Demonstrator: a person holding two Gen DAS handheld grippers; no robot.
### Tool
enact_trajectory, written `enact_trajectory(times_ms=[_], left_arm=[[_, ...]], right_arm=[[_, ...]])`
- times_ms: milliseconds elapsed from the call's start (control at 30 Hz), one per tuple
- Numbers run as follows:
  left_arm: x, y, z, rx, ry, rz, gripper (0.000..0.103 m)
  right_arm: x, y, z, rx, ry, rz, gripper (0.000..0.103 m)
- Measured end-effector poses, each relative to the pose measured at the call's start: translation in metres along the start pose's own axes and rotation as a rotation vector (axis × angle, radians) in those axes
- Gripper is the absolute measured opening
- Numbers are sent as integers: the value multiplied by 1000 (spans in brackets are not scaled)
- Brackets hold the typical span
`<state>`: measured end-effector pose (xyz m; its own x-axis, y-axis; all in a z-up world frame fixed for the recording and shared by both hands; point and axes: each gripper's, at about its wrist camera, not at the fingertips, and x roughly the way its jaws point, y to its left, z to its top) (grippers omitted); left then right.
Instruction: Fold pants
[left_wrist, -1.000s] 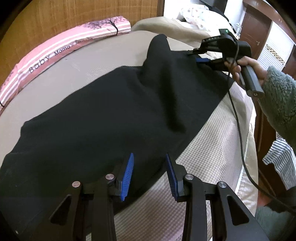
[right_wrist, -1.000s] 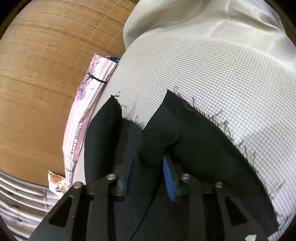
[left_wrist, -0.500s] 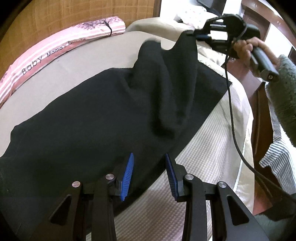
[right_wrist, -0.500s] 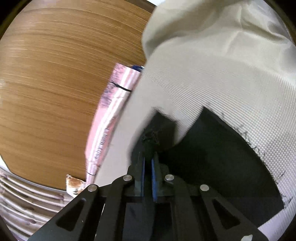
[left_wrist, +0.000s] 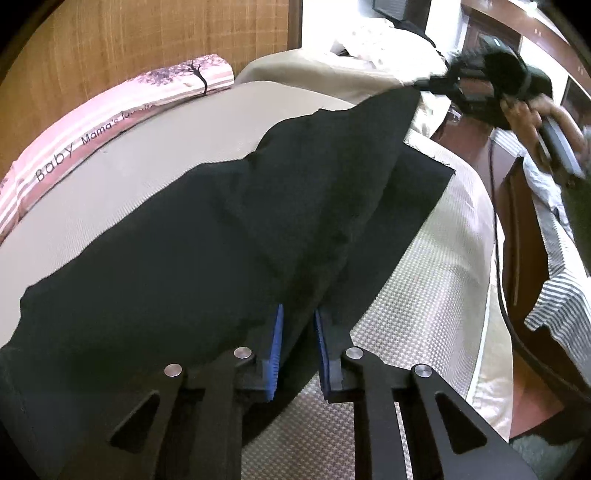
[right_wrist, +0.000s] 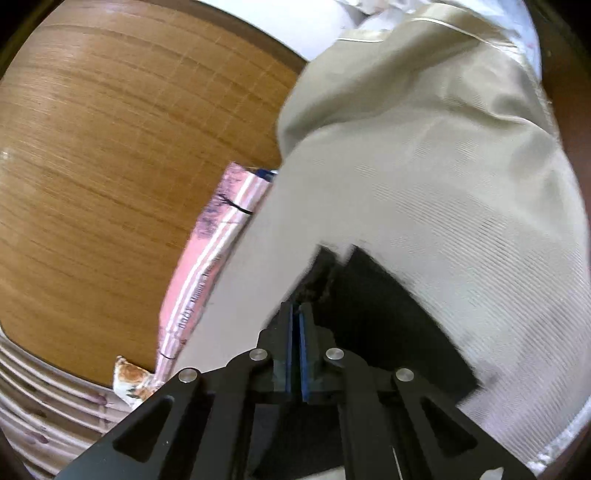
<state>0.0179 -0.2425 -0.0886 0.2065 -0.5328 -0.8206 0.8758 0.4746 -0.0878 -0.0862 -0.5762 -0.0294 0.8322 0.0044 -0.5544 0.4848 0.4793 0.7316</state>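
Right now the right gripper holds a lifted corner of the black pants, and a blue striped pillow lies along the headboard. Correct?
Not quite. The pillow is pink striped, as the left wrist view shows. The right gripper does hold a lifted corner of the black pants.

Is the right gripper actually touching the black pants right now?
Touching. The right wrist view shows the right gripper shut on the hem of the pants, its blue pads pinching the cloth.
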Motion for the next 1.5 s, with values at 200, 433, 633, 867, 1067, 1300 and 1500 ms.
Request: enact_trajectory(times_ms=[200, 433, 633, 867, 1067, 1300, 1500], left_arm=[[6, -7, -3, 47, 16, 25, 17], [9, -6, -4, 25, 28, 20, 17], [12, -4, -2, 17, 34, 19, 17], [13, -3, -2, 5, 37, 16, 17], [14, -4, -1, -1, 39, 24, 17], [9, -5, 0, 12, 14, 15, 11], [4, -9, -7, 63, 15, -19, 9]], right_arm=[[1, -44, -14, 108, 18, 11, 7], [16, -53, -18, 104, 51, -45, 28], [18, -56, -32, 90, 90, -68, 28], [27, -59, -43, 73, 104, -76, 28], [46, -52, -25, 53, 88, -78, 6], [11, -20, -22, -28, 31, -61, 4], [-3, -24, -40, -92, 26, -189, 4]])
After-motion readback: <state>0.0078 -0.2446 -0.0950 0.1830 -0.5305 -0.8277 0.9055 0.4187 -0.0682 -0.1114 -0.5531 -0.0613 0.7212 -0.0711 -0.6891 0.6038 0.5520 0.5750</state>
